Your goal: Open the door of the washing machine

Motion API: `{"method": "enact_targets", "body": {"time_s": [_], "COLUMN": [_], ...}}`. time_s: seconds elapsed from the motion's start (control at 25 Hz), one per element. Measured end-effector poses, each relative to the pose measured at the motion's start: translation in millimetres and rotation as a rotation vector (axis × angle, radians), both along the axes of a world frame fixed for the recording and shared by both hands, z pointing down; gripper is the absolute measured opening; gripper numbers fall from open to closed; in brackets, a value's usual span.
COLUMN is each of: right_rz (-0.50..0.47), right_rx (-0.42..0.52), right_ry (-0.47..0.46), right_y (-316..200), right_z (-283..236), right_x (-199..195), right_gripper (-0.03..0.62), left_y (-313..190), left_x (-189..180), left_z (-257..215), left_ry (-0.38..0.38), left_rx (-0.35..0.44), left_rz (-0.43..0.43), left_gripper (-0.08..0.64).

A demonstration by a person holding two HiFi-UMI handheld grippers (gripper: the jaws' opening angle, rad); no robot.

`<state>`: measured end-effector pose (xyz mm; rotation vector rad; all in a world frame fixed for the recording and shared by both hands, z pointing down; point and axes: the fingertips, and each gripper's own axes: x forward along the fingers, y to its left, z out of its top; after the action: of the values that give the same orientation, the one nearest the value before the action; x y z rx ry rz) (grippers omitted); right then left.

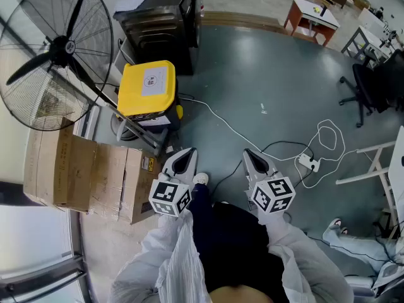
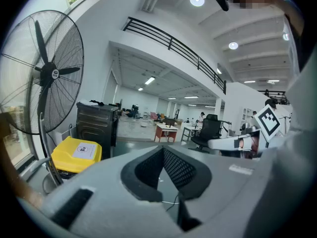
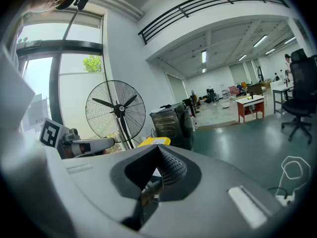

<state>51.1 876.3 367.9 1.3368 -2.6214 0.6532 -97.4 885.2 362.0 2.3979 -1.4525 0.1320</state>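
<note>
Head view: left gripper (image 1: pixel 190 150) and right gripper (image 1: pixel 247 152), smooth grey wedges, jaws together.

Washer (image 1: pixel 161 24) was dark grey-black. Box (image 1: pixel 147 87) was yellow with a white label on its lid. Fan (image 1: pixel 53 49) was black, cartons (image 1: pixel 95 175) plain brown. Floor (image 1: pixel 265 74) was dull blue-grey, cable (image 1: pixel 222 120) white. Left gripper (image 1: pixel 188 153) and right gripper (image 1: pixel 249 155) were light grey, their cubes (image 1: pixel 170 197) patterned in black-and-white squares. Sleeves (image 1: pixel 303 257) were white.
</note>
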Motion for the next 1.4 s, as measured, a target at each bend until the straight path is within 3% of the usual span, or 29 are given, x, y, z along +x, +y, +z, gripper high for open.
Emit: {"method": "enact_targets", "body": {"time_s": [0.56,0.64,0.72,0.84,1.12,1.4], "right_rz": [0.033,0.043,0.052,0.057,0.06,0.091], "right_rx": [-0.016,-0.025,-0.029,-0.029,-0.039,-0.026], "right_ry": [-0.052,-0.045,-0.049,-0.054,-0.052,-0.054], "right_y": [36.9,30.6,20.0,-2.3,-85.2,-182.9], "right_z": [6.5,9.9,11.9,13.6,11.6,0.3], "right_x": [24.8,27.3,29.0,27.6,12.1,-9.9], "right_gripper": [0.008,0.008,0.008,0.008,0.008,0.008], "left_y": [41.1,33.0,20.2,-5.9,-97.3,-200.8], "left_x": [14.0,15.4,18.0,21.3,20.6,-10.9], "left_z": [11.9,9.9,8.2,11.1,8.9,-7.2], "left_ry": [0.049,0.047,0.048,0.052,0.044,0.039], "left_rx": [-0.042,-0.032,-0.017,-0.021,-0.026,-0.004], "left_rz": [-0.049,-0.04,-0.019,0.009,0.064,0.076], "left_gripper": [0.005,0.054,0.152,0.218,0.233,0.233]}}
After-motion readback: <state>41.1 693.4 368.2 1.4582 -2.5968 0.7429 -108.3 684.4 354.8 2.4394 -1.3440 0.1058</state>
